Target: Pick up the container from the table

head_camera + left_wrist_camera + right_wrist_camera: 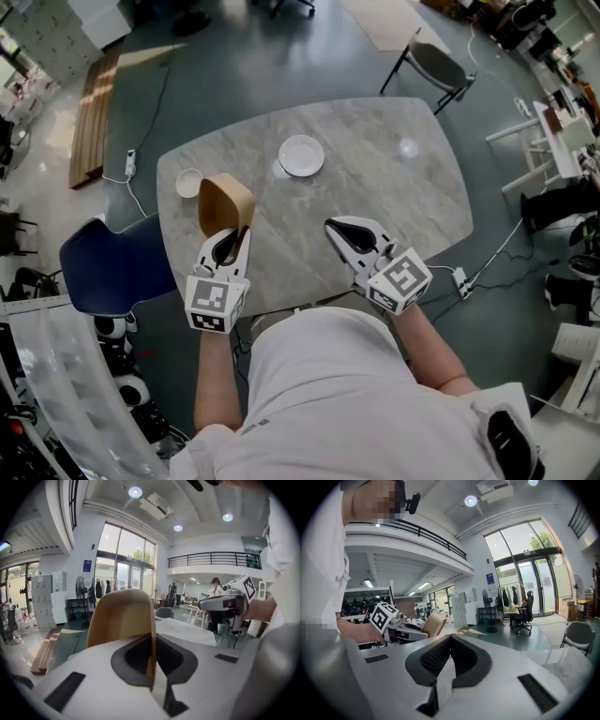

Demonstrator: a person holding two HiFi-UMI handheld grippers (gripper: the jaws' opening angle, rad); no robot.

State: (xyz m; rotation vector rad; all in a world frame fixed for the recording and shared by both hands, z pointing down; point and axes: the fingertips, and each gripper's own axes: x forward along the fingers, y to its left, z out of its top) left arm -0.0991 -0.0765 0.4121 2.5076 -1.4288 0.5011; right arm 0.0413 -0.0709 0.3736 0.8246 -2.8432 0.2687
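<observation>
**Tan container held clear of the marble table**

The container is gripped by its thin wall in the left gripper. The jaws are pressed onto the rim, one inside and one outside, a pinch suited to a light, open vessel with no handle. The container is carried tilted and is judged to be raised off the table, above its near-left part. The right gripper is closed on nothing and is held at the near right, well apart from the container, probably so that the lift is not obstructed. A white bowl and a small cup are seen farther back on the tabletop. The pick-up is judged essentially done.
</observation>
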